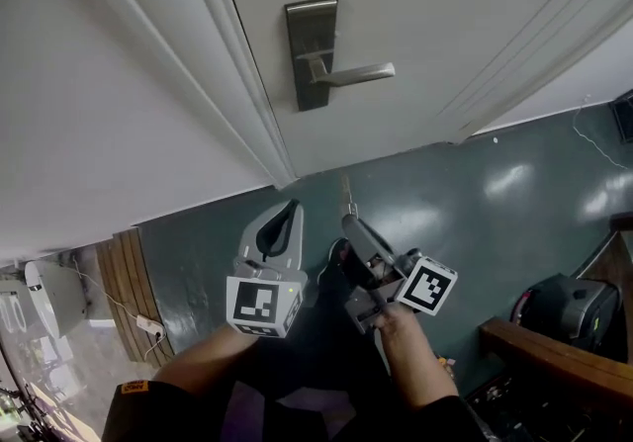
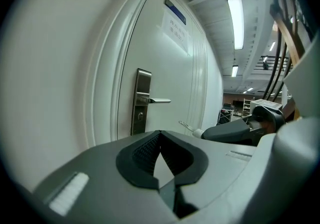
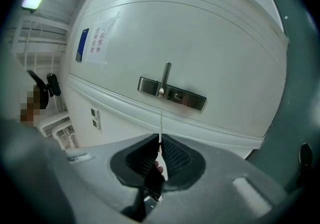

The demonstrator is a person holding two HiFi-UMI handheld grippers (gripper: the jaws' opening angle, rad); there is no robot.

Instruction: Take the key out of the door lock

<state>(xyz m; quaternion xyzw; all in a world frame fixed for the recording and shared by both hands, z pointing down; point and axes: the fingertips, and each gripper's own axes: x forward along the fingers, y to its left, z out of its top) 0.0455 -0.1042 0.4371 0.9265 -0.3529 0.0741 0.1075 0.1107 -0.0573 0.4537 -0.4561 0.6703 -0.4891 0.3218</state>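
One door [image 1: 445, 15] filled the head view, with one lock plate [image 1: 310, 30] and one lever handle [image 1: 361, 74] at twelve o'clock from your two grippers. Your left gripper [image 1: 290, 205] had its jaws together on nothing. Your right gripper [image 1: 348, 222] was clamped on the single key [image 3: 160, 124], its blade pointing toward twelve o'clock, apart from the plate. Extraction looked done; the next move called only for carrying the key clear without easing that grip.

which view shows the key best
The right gripper view: the key stands centred, pinched edge-on between the jaws of the right gripper, clear of the lock. The left gripper view shows it small, side-on, poking from that gripper's tip. The head view hardly shows it.
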